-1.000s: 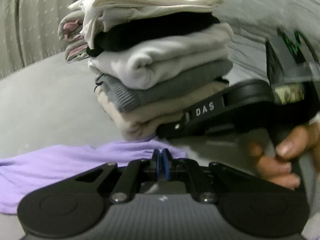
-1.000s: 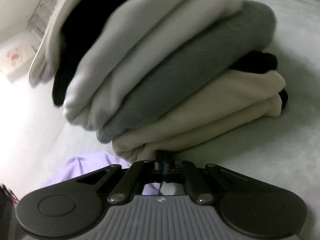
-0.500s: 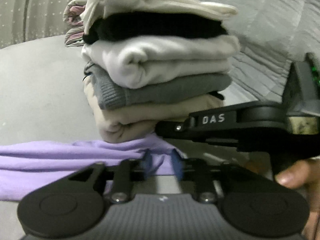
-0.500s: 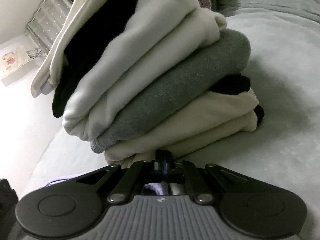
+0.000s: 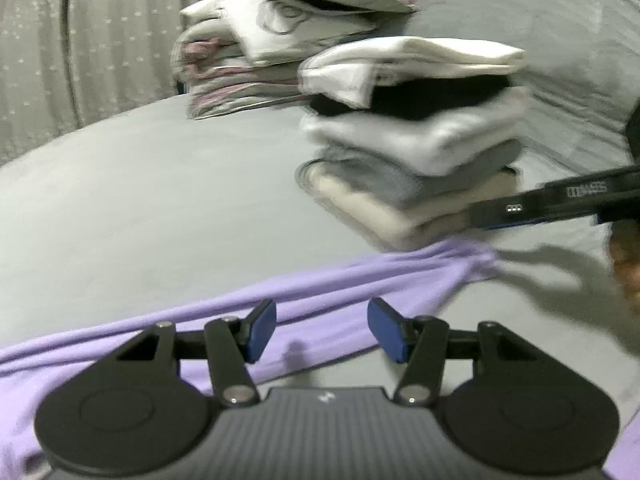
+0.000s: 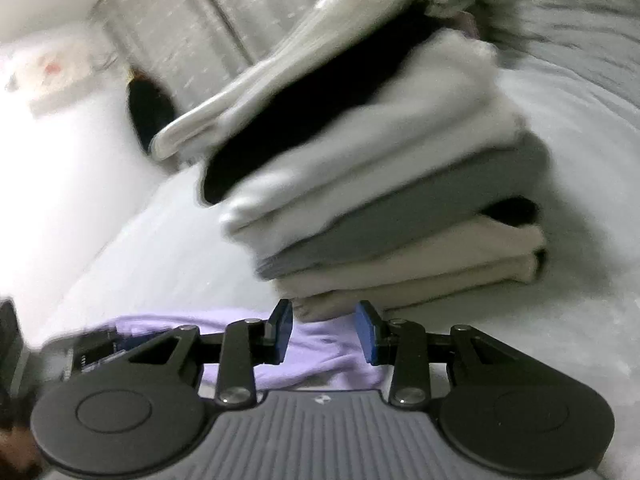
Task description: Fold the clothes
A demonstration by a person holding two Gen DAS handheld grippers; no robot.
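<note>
Purple shirt (image 5: 320, 304) is lying flat on the gray bed (image 5: 160, 200), near both tongs, with its far edge tucked just under the pile of folded clothes (image 5: 416, 140). It looks like it is being put down there so it is waiting beside the pile for folding. Left gripper (image 5: 322, 330) is opening its blue pads, and nothing is sitting between them; the shirt is only lying below. Right gripper (image 6: 324, 332) is opening too, holding nothing, right at the bottom of the pile. A second ago both were pinched shut close to the pile. Now they are letting go, and the left one is sitting farther back.
</note>
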